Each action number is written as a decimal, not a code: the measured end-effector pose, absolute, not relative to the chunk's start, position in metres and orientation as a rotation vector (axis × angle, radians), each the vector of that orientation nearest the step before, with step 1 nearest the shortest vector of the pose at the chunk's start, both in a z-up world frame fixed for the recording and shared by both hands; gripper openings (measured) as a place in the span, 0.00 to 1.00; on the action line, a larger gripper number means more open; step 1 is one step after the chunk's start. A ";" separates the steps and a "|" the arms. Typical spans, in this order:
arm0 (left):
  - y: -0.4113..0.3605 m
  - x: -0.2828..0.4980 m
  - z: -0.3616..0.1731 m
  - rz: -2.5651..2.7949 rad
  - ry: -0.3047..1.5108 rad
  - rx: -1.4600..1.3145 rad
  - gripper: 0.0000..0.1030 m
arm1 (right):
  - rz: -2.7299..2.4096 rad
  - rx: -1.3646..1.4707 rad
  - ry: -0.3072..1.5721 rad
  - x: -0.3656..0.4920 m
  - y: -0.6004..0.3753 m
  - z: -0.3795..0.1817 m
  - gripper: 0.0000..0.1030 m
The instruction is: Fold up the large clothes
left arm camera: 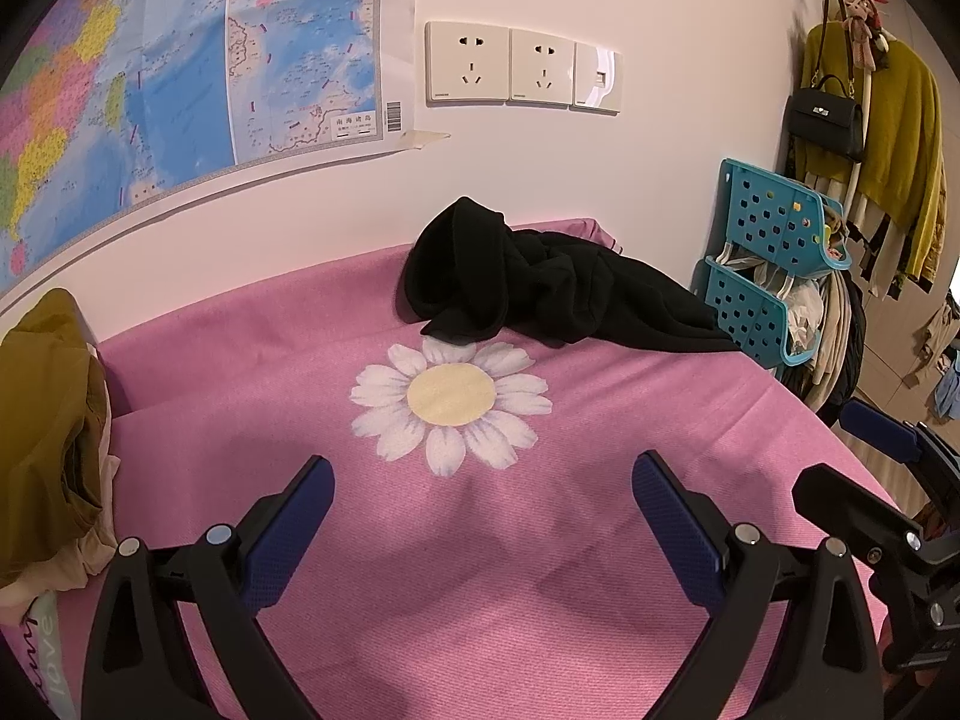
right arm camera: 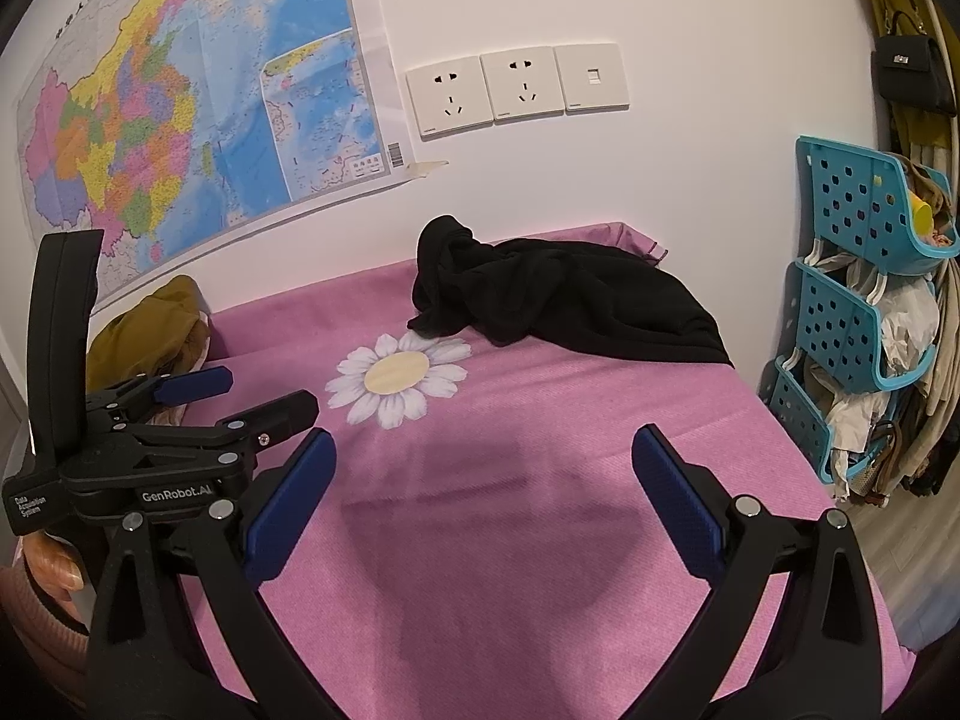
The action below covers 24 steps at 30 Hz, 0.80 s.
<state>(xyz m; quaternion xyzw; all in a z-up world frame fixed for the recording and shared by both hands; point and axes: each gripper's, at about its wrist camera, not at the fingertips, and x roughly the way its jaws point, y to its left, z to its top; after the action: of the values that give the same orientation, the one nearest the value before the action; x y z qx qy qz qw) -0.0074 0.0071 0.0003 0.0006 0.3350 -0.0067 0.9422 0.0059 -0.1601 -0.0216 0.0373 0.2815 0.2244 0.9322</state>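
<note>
A crumpled black garment [left arm camera: 558,294] [right arm camera: 570,300] lies in a heap at the far right of the pink cloth-covered table [left arm camera: 480,600] [right arm camera: 540,540], against the wall. My left gripper [left arm camera: 483,480] hovers open over the pink cloth, short of the printed daisy [left arm camera: 451,399], nothing between its fingers. My right gripper [right arm camera: 485,450] is likewise open and empty, well short of the garment. Each shows in the other's view: the right gripper [left arm camera: 840,462] at the right edge, the left gripper [right arm camera: 264,394] at the left, open, beside the daisy [right arm camera: 399,378].
An olive garment pile [left arm camera: 42,420] [right arm camera: 150,330] sits at the table's left end. A teal perforated rack [left arm camera: 780,252] [right arm camera: 852,276] stuffed with clothes stands off the right edge, hanging clothes and a black handbag [left arm camera: 825,117] behind. Wall map and sockets [left arm camera: 522,66] behind.
</note>
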 end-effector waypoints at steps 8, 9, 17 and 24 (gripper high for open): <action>0.007 -0.007 0.000 -0.013 0.686 0.001 0.93 | 0.466 0.066 0.576 0.012 -0.159 -0.019 0.94; 0.007 -0.007 0.000 -0.011 0.688 0.000 0.93 | 0.466 0.066 0.575 0.012 -0.159 -0.018 0.94; 0.009 -0.006 -0.001 -0.012 0.695 -0.007 0.93 | 0.471 0.048 0.574 0.016 -0.156 -0.015 0.94; 0.014 0.004 -0.001 -0.017 0.720 -0.013 0.93 | 0.494 0.020 0.569 0.024 -0.149 -0.010 0.94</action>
<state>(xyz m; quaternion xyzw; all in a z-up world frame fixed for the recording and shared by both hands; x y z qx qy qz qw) 0.0040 0.0143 -0.0006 -0.0065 0.3524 -0.0083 0.9358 0.0235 -0.1487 -0.0104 0.0095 0.2778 0.2413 0.9298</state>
